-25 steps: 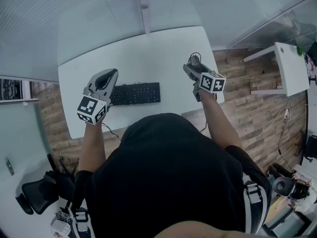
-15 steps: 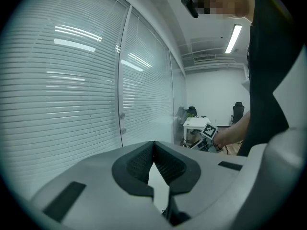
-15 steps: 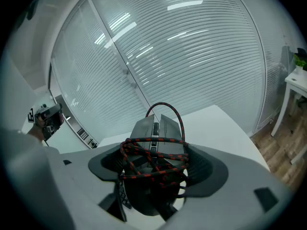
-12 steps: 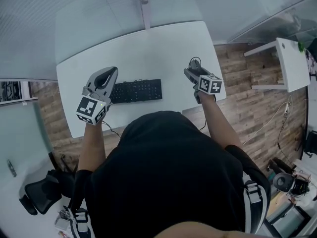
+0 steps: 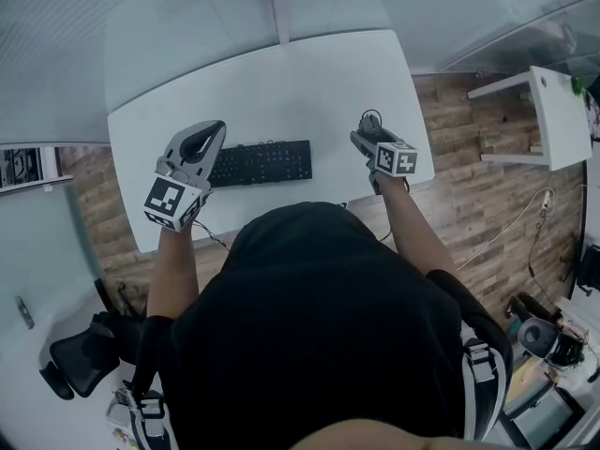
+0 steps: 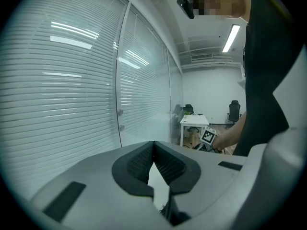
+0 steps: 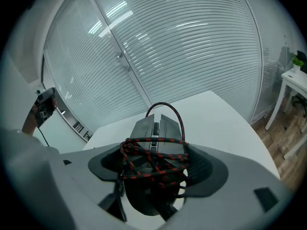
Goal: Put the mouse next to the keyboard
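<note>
A black keyboard (image 5: 261, 162) lies on the white table (image 5: 309, 73), near its front edge. My right gripper (image 5: 365, 136) hovers over the table's right end, well right of the keyboard, shut on a grey mouse (image 5: 368, 121). In the right gripper view the mouse (image 7: 158, 126) sits between the jaws of the right gripper (image 7: 156, 152), with a black-and-red braided cable (image 7: 144, 159) wound round it. My left gripper (image 5: 208, 134) is held above the keyboard's left end. Seen in its own view, the left gripper (image 6: 154, 145) is shut with nothing in it.
A small white side table (image 5: 553, 111) stands on the wooden floor to the right. A black office chair (image 5: 75, 364) is at the lower left. Blind-covered glass walls run behind the table. A thin cable (image 5: 214, 240) hangs off the table's front edge.
Both grippers keep nearly the same places and the mouse stays held. The head view has drifted slightly, so table and keyboard show a little further right.
</note>
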Available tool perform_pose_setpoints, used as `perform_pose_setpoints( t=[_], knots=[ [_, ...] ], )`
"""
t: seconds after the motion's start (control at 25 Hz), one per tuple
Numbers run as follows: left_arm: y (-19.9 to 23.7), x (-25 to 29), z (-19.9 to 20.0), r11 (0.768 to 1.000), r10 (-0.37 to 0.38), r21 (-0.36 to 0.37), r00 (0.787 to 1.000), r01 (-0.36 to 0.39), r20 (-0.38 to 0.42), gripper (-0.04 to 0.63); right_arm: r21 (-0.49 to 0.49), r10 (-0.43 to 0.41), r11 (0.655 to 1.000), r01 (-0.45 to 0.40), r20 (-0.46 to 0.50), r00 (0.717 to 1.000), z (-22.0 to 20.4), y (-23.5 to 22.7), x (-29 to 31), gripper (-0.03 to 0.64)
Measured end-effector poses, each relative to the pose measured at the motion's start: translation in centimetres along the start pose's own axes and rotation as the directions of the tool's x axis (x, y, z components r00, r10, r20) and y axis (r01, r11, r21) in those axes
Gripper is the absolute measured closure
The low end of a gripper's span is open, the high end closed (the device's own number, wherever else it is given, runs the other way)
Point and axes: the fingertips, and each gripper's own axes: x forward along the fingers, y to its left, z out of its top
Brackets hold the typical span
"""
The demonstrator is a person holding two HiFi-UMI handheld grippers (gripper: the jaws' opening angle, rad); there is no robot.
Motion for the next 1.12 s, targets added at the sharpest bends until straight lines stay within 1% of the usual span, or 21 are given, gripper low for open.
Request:
perform_pose_setpoints(
  t=[0.28,0.52,0.72,0.92,1.12],
  knots=[
    [0.2,0.0,-0.8,1.000,-0.011,-0.015,1.000,0.011,-0.001,0.574,-0.015,-0.024,1.000,0.024,-0.035,0.999,-1.9,-1.1,1.0,0.216],
    [0.1,0.0,-1.0,0.999,-0.015,-0.028,1.000,0.015,-0.004,0.573,-0.044,-0.081,0.996,0.078,-0.074,0.994,-2.9,-2.1,1.2,0.216],
    [0.2,0.0,-0.9,0.999,-0.026,-0.032,1.000,0.027,0.008,0.574,-0.063,-0.095,0.994,0.088,-0.108,0.990,-4.4,-2.1,2.4,0.216],
    [0.5,0.0,-1.5,0.999,-0.023,-0.037,1.000,0.023,0.001,0.574,-0.080,-0.112,0.992,0.101,-0.145,0.983,-5.9,-2.7,3.2,0.216],
    [0.4,0.2,-2.1,0.999,-0.029,-0.045,1.000,0.029,-0.011,0.574,-0.120,-0.123,0.987,0.103,-0.173,0.977,-7.3,-2.8,3.7,0.218]
  ],
)
